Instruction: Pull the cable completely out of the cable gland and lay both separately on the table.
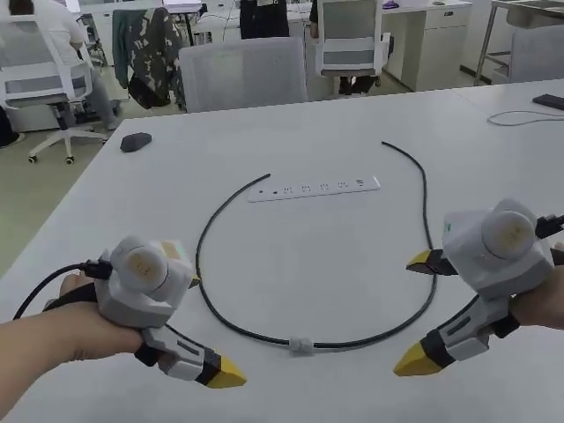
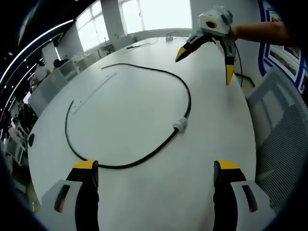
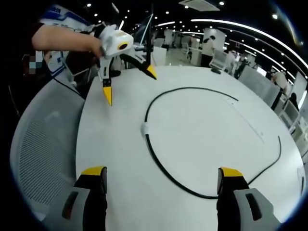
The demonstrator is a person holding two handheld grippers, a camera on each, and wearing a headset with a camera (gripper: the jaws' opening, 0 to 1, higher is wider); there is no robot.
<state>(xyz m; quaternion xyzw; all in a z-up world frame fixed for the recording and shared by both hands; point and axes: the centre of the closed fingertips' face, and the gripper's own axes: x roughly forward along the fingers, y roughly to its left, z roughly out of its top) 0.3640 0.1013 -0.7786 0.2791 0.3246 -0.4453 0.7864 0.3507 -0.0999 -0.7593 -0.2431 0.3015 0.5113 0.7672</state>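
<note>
Noted left gripper (image 1: 208, 328) nearest, at lower left above the table (image 1: 352, 115), jaws spread wide, gripping nothing. Found cable (image 1: 198, 256) lying on the table as a broad open loop between both grippers, threaded through the cable gland (image 1: 301, 345) on the loop's near stretch. Recorded power strip (image 1: 313, 188) farther back, its left end close beside one cable end. Observed right gripper (image 1: 414, 310) at lower right, jaws likewise spread, empty, beside the loop's right-hand curve.
</note>
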